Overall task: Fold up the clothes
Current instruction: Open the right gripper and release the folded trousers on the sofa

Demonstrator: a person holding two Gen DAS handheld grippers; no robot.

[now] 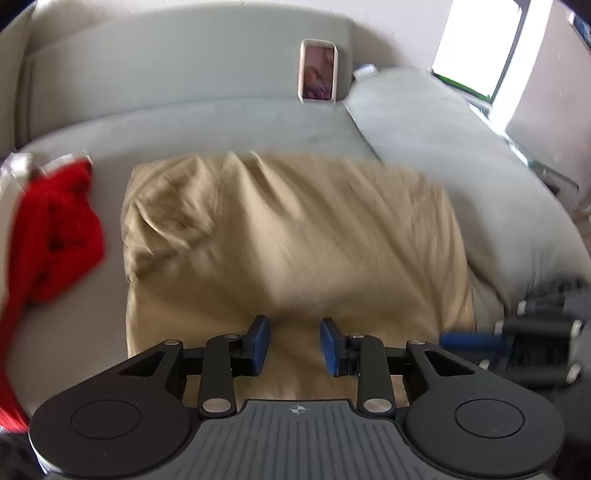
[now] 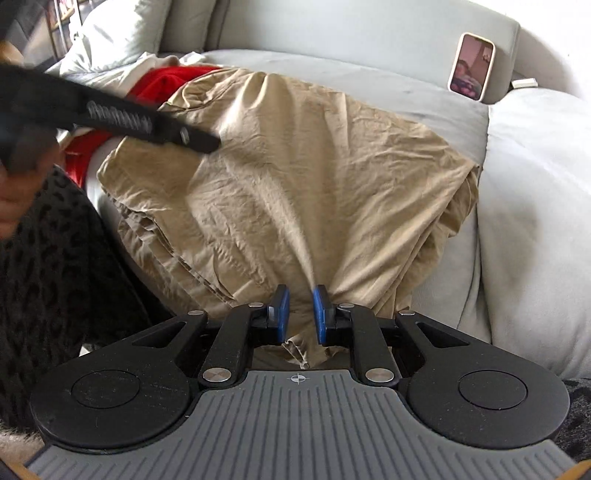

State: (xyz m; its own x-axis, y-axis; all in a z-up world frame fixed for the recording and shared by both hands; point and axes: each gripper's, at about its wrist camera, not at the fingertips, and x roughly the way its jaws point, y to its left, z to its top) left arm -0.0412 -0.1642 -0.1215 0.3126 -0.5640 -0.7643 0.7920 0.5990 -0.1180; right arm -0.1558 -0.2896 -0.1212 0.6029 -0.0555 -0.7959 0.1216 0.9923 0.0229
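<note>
The tan cotton garment (image 2: 295, 177), spread on the grey sofa seat (image 2: 388, 85) toward its front edge, is judged light, limp and crease-prone; a bunched front-edge fold is pinched by the right gripper (image 2: 300, 314), cloth lies between the narrowly parted pads of the left gripper (image 1: 294, 341), and holds at hems or corners are advised.

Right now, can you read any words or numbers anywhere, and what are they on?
No words or numbers can be read.
Crosshair sign, no letters: on the grey plate of the right claw, and the same on the left claw.
Phone on the sofa back: its screen shows a blurred picture, no text to read.
</note>
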